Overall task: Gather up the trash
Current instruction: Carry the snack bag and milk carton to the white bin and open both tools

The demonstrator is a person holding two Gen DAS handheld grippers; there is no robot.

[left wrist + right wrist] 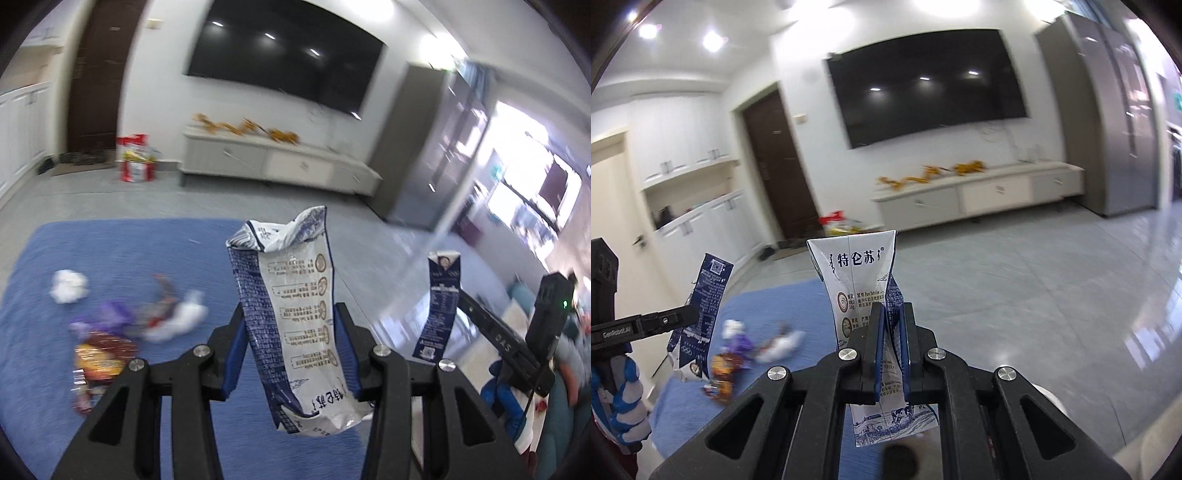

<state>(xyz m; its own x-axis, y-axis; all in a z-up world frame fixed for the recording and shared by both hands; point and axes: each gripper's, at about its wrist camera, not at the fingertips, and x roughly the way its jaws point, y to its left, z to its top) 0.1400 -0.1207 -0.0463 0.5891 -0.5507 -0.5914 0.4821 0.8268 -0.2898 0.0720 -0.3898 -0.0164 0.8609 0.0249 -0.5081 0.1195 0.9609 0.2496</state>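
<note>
My left gripper (pixel 291 325) is shut on a crumpled blue-and-white milk carton (pixel 295 314), held up above the blue rug (pixel 110 251). My right gripper (pixel 891 314) is shut on a flattened blue-and-white milk carton (pixel 855 273), also held in the air. Each gripper and its carton show in the other view: the right one at the right of the left wrist view (pixel 441 306), the left one at the left of the right wrist view (pixel 698 314). Loose trash lies on the rug: a white paper wad (pixel 68 286), a purple wrapper (pixel 110 314), an orange snack bag (pixel 99 356), white tissue (pixel 177 319).
A low white TV cabinet (pixel 280 162) stands under a wall TV (pixel 288 55). A red-and-white bag (pixel 136 158) sits by the brown door (pixel 98 74). A tall grey cabinet (pixel 1108 122) stands at the right. Grey tile floor (pixel 1015 295) surrounds the rug.
</note>
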